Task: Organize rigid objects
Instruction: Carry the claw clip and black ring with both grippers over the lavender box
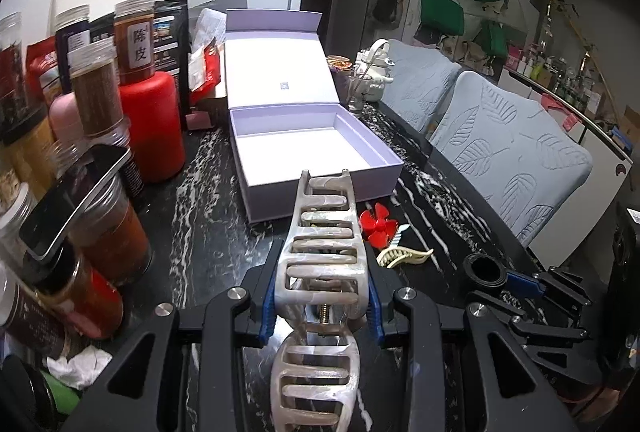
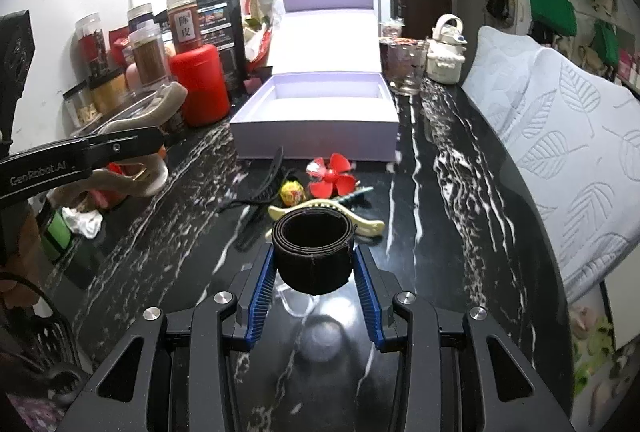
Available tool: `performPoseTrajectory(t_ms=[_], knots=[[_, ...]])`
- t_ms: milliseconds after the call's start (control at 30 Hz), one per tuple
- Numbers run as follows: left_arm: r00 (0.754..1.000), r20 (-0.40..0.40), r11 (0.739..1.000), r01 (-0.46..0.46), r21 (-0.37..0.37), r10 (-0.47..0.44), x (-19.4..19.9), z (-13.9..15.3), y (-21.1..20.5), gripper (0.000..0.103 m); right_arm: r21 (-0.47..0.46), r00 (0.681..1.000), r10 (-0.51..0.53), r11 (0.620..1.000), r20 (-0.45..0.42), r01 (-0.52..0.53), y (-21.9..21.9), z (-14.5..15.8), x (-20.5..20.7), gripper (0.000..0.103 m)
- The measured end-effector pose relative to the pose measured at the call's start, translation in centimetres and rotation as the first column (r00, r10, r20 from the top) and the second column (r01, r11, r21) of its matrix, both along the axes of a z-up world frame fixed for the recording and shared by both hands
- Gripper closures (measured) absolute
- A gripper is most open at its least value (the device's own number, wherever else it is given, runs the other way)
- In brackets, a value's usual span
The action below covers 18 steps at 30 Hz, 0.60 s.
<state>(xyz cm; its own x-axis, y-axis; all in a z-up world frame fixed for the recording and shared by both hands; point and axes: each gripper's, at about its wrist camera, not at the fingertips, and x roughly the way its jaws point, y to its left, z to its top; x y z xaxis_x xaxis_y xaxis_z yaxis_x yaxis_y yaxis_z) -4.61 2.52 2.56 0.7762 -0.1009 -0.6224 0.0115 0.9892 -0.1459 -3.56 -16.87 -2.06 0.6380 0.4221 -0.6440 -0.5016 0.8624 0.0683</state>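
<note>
- Between the blue pads of my left gripper [image 1: 322, 308] sits a big marbled hair claw [image 1: 322, 272]; my fingers are closed narrow on its sides near the spring, and its teeth point forward toward the lilac box [image 1: 320, 160].
- My left view shows that the claw is lifted above the black marble table [image 1: 208, 200], and that the box stands open with its lid [image 1: 280, 68] leaning back behind it.
- My right gripper [image 2: 314, 282] holds a black rolled strap [image 2: 312, 252] between its blue pads, with the fingers closed against both sides of the roll. The roll is held above the table.
- Only the right view shows the small things in front of the box well: a red plastic fan [image 2: 332, 178], a round yellow candy [image 2: 292, 192], a black comb [image 2: 268, 184] and a cream hair claw [image 2: 360, 222] that lies just behind the strap.
- From the left view I see the red fan and the cream claw only partly, at the right of my marbled claw, and I see the strap as a black ring in the other gripper at the far right.
- Both views show a red canister [image 2: 200, 88] and spice jars [image 1: 96, 88] at the left side of the box, and a white teapot [image 2: 446, 48] at its right side.
</note>
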Motion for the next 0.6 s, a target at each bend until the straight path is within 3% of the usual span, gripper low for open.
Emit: performPoseTrajectory(t_ms=[600], knots=[[0.998, 0.036, 0.999, 0.051, -0.003, -0.051, 6.9, 3.0, 0.9, 0.068, -0.018, 0.998, 0.036, 0.999, 0.048, -0.035, 3.3, 3.6, 6.2, 0.064]])
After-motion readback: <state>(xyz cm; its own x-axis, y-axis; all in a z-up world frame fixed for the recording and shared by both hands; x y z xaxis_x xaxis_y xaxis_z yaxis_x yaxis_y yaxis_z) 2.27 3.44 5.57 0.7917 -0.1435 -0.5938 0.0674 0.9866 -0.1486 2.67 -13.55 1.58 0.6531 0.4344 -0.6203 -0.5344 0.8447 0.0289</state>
